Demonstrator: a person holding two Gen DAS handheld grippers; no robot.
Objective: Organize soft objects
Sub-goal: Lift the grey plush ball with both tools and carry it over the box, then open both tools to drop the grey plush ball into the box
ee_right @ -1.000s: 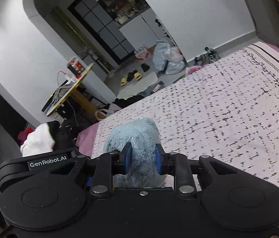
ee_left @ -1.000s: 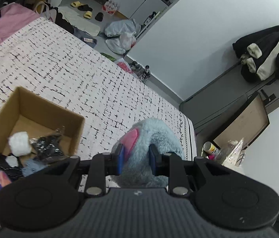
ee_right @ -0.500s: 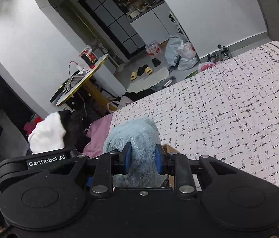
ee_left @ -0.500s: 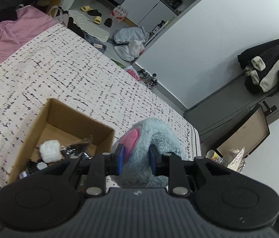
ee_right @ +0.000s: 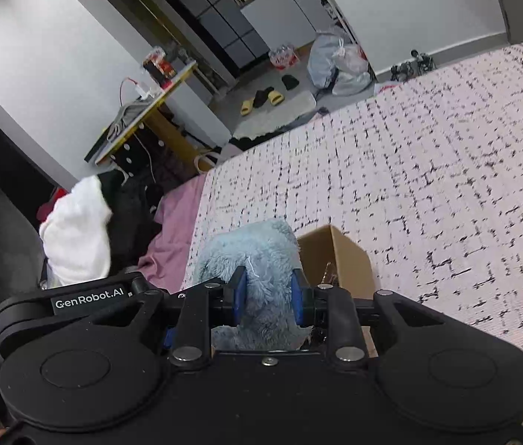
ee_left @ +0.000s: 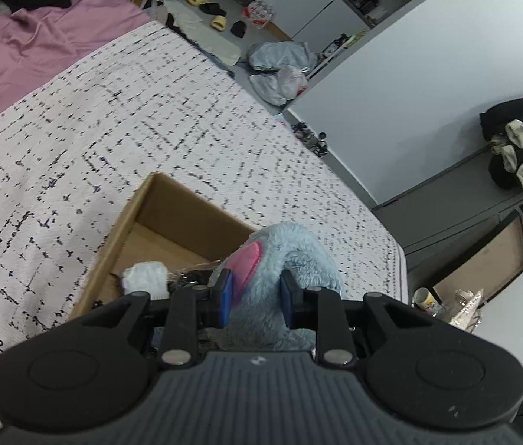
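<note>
**Box on the bed, plush toy above it**

In the left wrist view the cardboard box [ee_left: 139, 222] sits on the bed [ee_left: 120, 118], at 10 o'clock from the left gripper [ee_left: 254, 293]. The plush toy [ee_left: 298, 256] is pinched between that gripper's fingers [ee_left: 224, 291], overlapping the box's right wall. Inside the box a wad [ee_left: 146, 276] lies near the toy, at its 9 o'clock. Slippers [ee_left: 218, 22] and bags [ee_left: 280, 63] lie on the floor beyond the bed, at 12 o'clock.

In the right wrist view the right gripper [ee_right: 268, 294] also clasps the plush toy [ee_right: 257, 256], with the box [ee_right: 339, 256] just behind at 2 o'clock. A worktop [ee_right: 142, 118] stands off the bed at 10 o'clock.
</note>
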